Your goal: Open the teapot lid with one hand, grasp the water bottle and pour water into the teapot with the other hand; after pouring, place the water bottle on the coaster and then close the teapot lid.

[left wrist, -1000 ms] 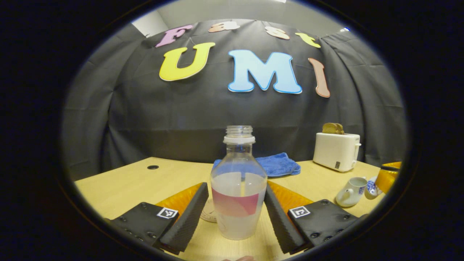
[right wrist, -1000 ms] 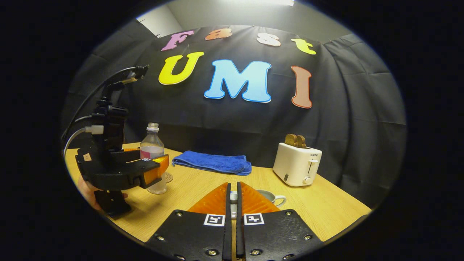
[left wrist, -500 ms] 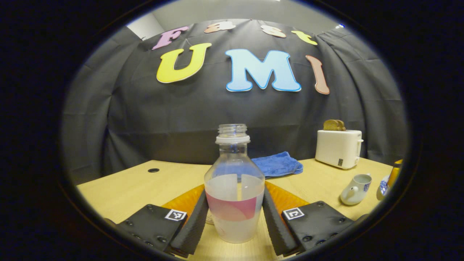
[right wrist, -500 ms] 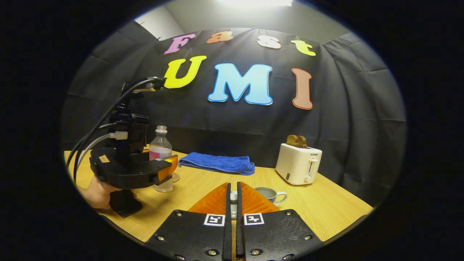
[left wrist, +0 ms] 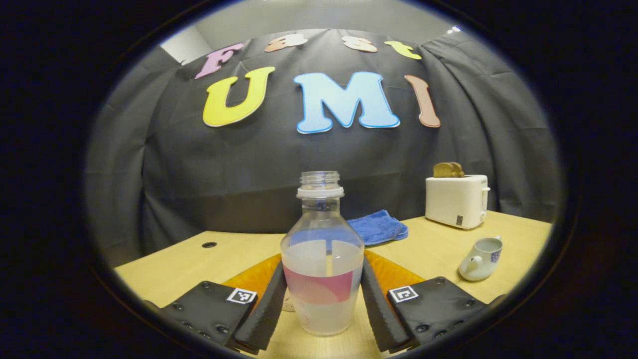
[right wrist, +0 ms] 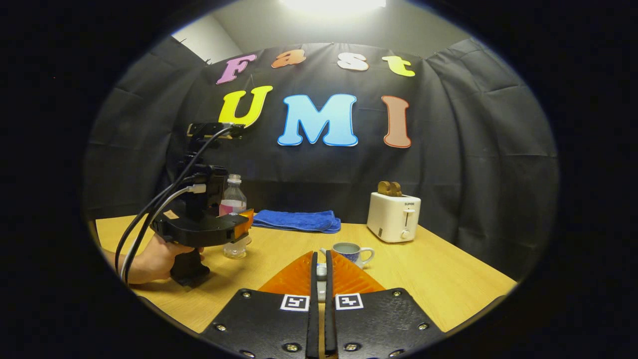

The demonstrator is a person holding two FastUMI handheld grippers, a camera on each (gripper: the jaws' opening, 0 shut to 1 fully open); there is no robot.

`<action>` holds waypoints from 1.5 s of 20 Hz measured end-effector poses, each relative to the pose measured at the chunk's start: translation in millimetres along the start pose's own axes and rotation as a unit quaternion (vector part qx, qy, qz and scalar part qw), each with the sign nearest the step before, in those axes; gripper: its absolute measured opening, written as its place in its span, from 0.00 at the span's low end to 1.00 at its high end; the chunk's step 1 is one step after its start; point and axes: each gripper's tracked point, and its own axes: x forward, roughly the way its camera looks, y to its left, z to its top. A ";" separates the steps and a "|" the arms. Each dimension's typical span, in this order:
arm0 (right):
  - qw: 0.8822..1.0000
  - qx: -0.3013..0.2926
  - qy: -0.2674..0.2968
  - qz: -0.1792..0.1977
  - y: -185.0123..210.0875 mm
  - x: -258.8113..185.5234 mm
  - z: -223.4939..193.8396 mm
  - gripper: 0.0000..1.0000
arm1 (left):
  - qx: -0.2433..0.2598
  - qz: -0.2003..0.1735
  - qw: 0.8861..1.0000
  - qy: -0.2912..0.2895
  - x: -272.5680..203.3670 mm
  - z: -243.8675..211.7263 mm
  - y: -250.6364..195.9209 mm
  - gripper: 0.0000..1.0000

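On my left gripper view, the left gripper (left wrist: 323,304) has both pads pressed against the sides of the bottle (left wrist: 322,259), clamped at its label band. The bottle stands upright with no cap and is roughly half full; its base looks level with the table (left wrist: 174,259), though I cannot tell whether it rests there or is just lifted. A bit of the coaster (left wrist: 287,305) peeks out just behind the bottle's left side. Farther right on the table sits the teapot (left wrist: 479,258), lid off and mouth open, well apart from the bottle. Behind it stands a toaster (left wrist: 456,199) holding bread, and a blue cloth (left wrist: 376,227) lies at the far edge. On my right gripper view, the right gripper (right wrist: 321,271) has its fingers drawn nearly together, with a small pale thing caught between them that I take for the lid (right wrist: 321,272); I cannot tell for certain. The teapot lies just beyond its tips. At the left, a hand (right wrist: 154,257) holds the left gripper around the bottle.
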 end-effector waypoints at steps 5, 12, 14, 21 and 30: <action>1.000 0.005 0.014 -0.011 -12.3 -40.0 -11.6 0.05 | 0.165 -0.033 0.986 0.004 3.8 7.5 -58.4 0.87; 0.999 0.016 0.027 -0.022 -30.1 -57.7 -25.5 0.05 | 0.322 -0.060 0.944 0.032 15.1 -8.9 -98.7 0.87; 0.999 0.021 0.029 -0.023 -32.0 -58.7 -27.3 0.05 | 0.354 -0.054 0.933 0.036 17.8 -9.7 -97.8 0.87; 0.999 0.022 0.030 -0.037 -39.1 -58.6 -29.6 0.05 | 0.446 -0.070 0.891 0.043 22.2 -16.9 -118.2 0.87; 0.998 0.035 0.041 -0.044 -48.7 -59.6 -37.7 0.05 | 0.590 -0.094 0.801 0.032 22.3 -25.4 -157.3 0.86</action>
